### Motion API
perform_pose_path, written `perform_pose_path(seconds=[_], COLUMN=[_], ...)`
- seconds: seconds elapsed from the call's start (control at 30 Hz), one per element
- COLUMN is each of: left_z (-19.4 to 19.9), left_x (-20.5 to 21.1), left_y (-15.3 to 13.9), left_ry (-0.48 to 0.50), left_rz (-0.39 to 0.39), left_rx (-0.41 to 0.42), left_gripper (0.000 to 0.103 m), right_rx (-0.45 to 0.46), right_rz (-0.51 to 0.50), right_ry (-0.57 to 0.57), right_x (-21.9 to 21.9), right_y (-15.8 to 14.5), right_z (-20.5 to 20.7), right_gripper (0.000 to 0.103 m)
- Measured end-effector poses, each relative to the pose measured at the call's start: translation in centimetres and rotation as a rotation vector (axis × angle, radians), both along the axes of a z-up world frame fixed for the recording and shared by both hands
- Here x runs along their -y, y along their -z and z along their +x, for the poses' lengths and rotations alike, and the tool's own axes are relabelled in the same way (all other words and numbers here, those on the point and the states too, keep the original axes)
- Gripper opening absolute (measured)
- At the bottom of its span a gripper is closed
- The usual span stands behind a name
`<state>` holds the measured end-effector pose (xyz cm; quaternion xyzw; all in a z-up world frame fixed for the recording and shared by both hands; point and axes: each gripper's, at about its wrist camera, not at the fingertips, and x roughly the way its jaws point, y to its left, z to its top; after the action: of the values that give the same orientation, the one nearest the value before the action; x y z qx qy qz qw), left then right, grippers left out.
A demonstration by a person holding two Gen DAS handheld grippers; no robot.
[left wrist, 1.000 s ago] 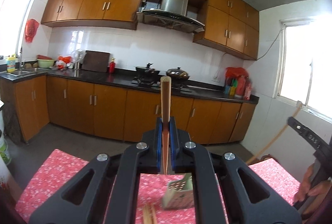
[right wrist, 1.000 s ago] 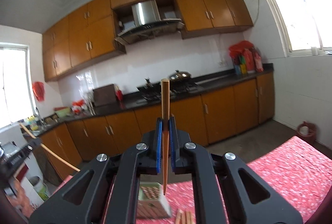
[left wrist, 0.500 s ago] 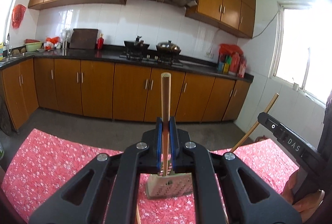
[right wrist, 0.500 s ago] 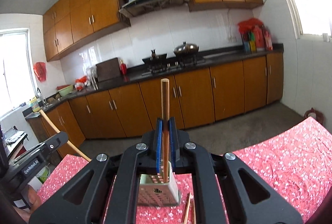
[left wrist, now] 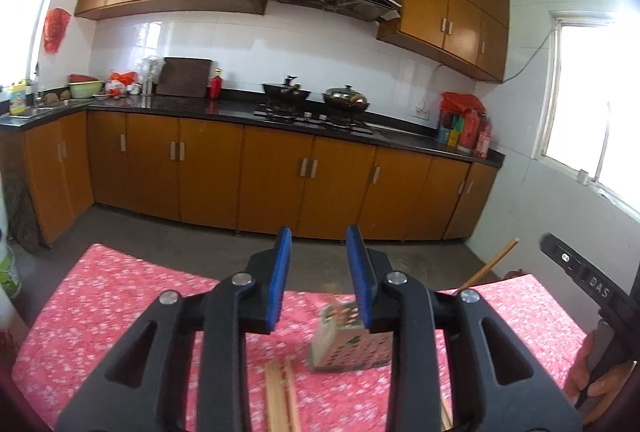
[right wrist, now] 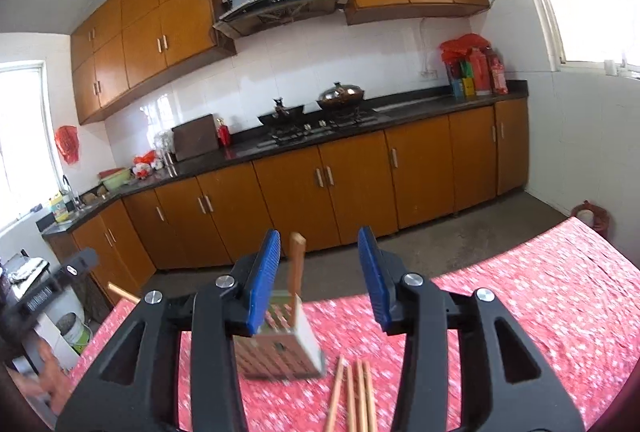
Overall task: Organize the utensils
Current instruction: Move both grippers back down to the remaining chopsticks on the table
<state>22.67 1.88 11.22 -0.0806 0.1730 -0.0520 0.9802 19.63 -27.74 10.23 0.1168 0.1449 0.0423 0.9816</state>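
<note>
A perforated metal utensil holder stands on the red flowered tablecloth; it also shows in the right wrist view. My left gripper is open and empty just above and left of it. My right gripper is open; a wooden chopstick stands free between the jaws with its lower end in the holder. Several loose chopsticks lie on the cloth in front of the holder, also seen in the left wrist view. A chopstick end shows near the right gripper's body.
The cloth-covered table spreads to both sides. Beyond its far edge are a bare floor and a run of brown kitchen cabinets with a stove and pots. A white bucket stands at the table's left.
Both grippers have opened and let go of their chopsticks. The left one's chopstick is gone from its jaws; the right one's now stands in the holder. Both views tilted down a little.
</note>
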Motion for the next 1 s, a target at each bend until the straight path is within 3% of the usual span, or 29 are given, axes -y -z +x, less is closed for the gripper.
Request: perform_pose_path(seconds=[0.1, 0.27, 0.43, 0.6, 0.8, 1.0], left_z=[-1.6, -3.5, -5.1, -6.3, -6.5, -6.9], left_x=[-1.7, -4.3, -5.5, -5.9, -4.6, -3.0], left_y=[1.2, 6.2, 12.3, 16.1, 17.7, 19.2], left_ry=[-0.029, -0.075, -0.071, -0.041, 0.007, 0.079], left_rz=[0.012, 0.057, 0.101, 0.085, 0.062, 0.04], left_rx=[-0.029, -0.153, -0.289, -0.379, -0.427, -0.462], left_gripper=[0.032, 0.033, 0.033, 0.033, 0.033, 0.032], right_rx=[-0.08, -0.296, -0.472, -0.529, -0.566, -0.565], right_rz=[-0.022, -0.03, -0.026, -0.051, -0.099, -0.105], right_ry=[0.018, -0.007, -0.103, -0.143, -0.133, -0.011], right_x=[1.0, 2.0, 1.3, -0.2, -0.5, 1.2], right_y=[2.5, 10.1, 16.9, 19.5, 21.4, 21.3], right_z=[-0.8, -1.2, -2.5, -3.7, -3.9, -3.1], right_gripper=[0.043, 0.043, 0.024, 0.022, 0.011, 0.008])
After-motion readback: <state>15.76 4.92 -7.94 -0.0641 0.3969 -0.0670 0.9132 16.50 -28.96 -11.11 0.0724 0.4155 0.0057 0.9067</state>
